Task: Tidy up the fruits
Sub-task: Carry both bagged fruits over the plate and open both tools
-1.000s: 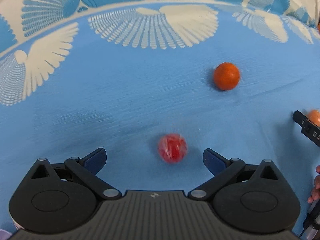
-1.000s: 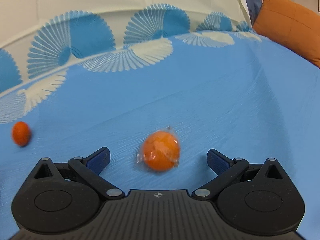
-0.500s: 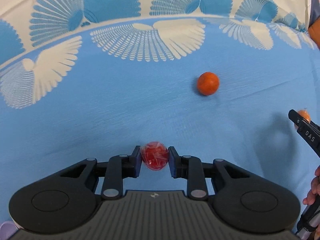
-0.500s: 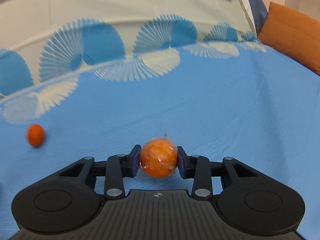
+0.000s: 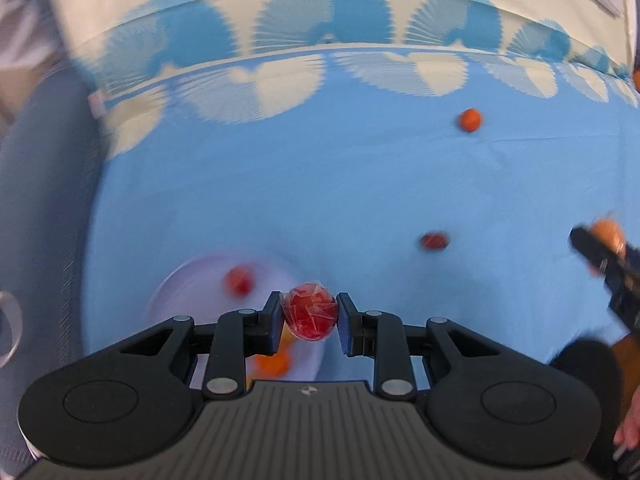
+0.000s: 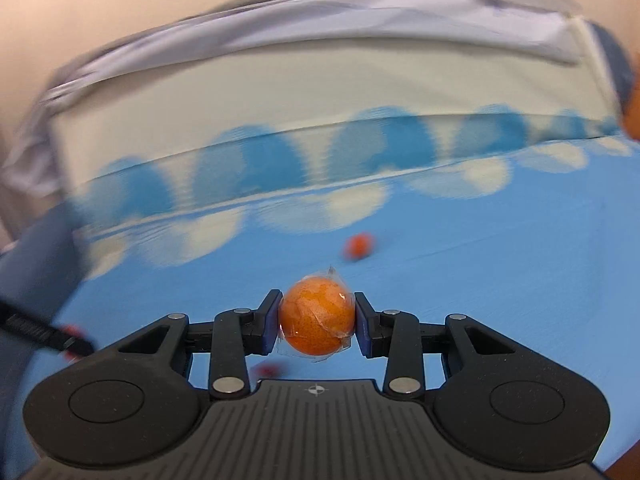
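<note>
My left gripper (image 5: 308, 316) is shut on a red wrapped fruit (image 5: 308, 315) and holds it above the right edge of a pale plate (image 5: 188, 280). The plate holds a red fruit (image 5: 240, 281) and an orange fruit (image 5: 274, 362), partly hidden by my fingers. My right gripper (image 6: 316, 322) is shut on an orange wrapped fruit (image 6: 316, 322), lifted above the blue cloth. The right gripper also shows at the right edge of the left wrist view (image 5: 600, 256). Loose on the cloth lie an orange fruit (image 5: 470, 120) and a dark red fruit (image 5: 435, 241).
The blue cloth (image 5: 320, 200) has a white fan pattern along its far edge. A grey-blue cushion (image 5: 44, 220) lies along the left. A clear round rim (image 5: 10, 330) shows at the far left. In the right wrist view an orange fruit (image 6: 360, 245) lies ahead.
Both grippers have lifted with their fruits and swung left. The left gripper now hangs over the plate, which has come into view. Both views are blurred by motion.
</note>
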### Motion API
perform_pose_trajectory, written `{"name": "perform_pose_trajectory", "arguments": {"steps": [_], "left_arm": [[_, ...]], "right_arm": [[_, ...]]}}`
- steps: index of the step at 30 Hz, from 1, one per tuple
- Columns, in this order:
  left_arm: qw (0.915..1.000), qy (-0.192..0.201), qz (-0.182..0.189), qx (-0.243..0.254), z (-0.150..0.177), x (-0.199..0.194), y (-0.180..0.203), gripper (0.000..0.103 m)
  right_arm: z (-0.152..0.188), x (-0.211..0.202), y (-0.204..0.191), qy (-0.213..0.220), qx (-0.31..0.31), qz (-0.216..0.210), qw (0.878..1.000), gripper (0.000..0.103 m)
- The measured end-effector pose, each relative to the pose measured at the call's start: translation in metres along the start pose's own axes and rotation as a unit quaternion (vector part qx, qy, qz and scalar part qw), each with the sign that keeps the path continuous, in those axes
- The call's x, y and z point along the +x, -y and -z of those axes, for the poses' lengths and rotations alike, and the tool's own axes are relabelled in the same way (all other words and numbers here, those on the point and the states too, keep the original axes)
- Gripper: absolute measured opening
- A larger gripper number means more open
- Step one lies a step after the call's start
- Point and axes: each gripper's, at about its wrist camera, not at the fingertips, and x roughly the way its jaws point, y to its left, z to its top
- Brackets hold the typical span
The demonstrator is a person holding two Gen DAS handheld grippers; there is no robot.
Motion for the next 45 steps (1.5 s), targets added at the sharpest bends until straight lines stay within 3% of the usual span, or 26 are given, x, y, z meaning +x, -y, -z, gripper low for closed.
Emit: {"name": "perform_pose_trajectory", "arguments": {"steps": [8,15,22,31,45], "left_arm": [[0.9984,-0.004,-0.016,-0.054,0.098,-0.058,-0.069,0.031],[0.9961,0.005,-0.023,-0.085,0.161,-0.078,-0.1,0.031],[0.9926,0.026,-0.013,-0.118,0.184,-0.09,-0.122,0.031],[0.9914,0.044,0.0,-0.123,0.189,-0.095,-0.129,0.031],[0.9915,0.036,0.008,-0.125,0.187,-0.087,-0.132,0.031]], "right_arm": [[0.044,-0.069,-0.101,-0.064,-0.075,-0.133,0.986,0.039],[0.072,-0.109,-0.162,-0.079,-0.186,-0.187,0.961,0.039],[0.079,-0.123,-0.18,-0.081,-0.215,-0.177,0.957,0.039],[0.083,-0.129,-0.194,-0.083,-0.241,-0.167,0.952,0.039],[0.084,-0.123,-0.199,-0.096,-0.251,-0.161,0.95,0.039]]}}
